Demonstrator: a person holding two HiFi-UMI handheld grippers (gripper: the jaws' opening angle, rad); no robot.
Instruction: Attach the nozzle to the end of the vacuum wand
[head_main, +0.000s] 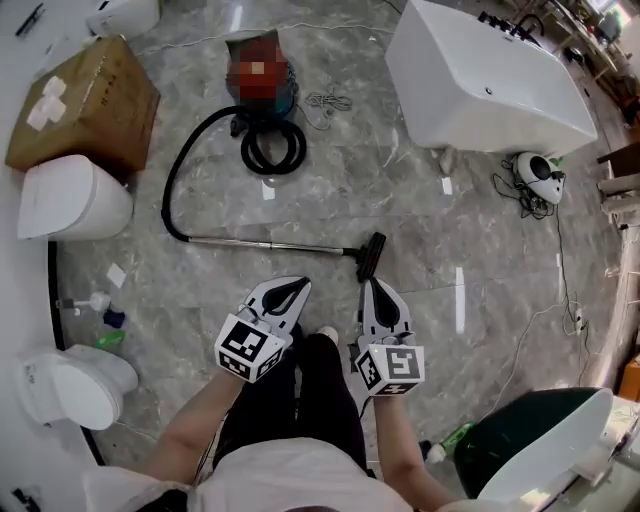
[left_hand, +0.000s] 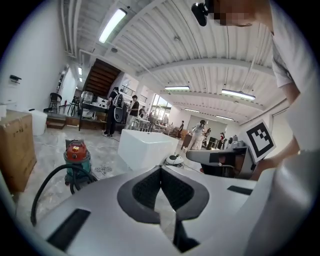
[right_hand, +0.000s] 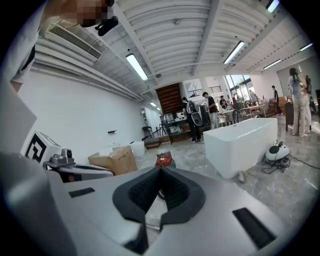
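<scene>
On the grey floor in the head view lies the metal vacuum wand (head_main: 270, 243), and the black nozzle (head_main: 371, 256) sits at its right end, touching it. A black hose (head_main: 175, 170) curves back from the wand to the red and teal vacuum canister (head_main: 262, 80). My left gripper (head_main: 300, 285) and right gripper (head_main: 371, 285) hang side by side well above the floor, close to the person's body. Both are shut and hold nothing. The left gripper view shows shut jaws (left_hand: 161, 170) with the canister (left_hand: 76, 155) far beyond. In the right gripper view the jaws (right_hand: 160, 171) are shut too.
A cardboard box (head_main: 90, 100) and a white toilet (head_main: 70, 195) stand at the left, with another toilet (head_main: 75, 385) lower left. A white bathtub (head_main: 490, 80) is at the upper right, beside a small white appliance (head_main: 540, 175) with cables. A dark tub (head_main: 540, 440) sits lower right.
</scene>
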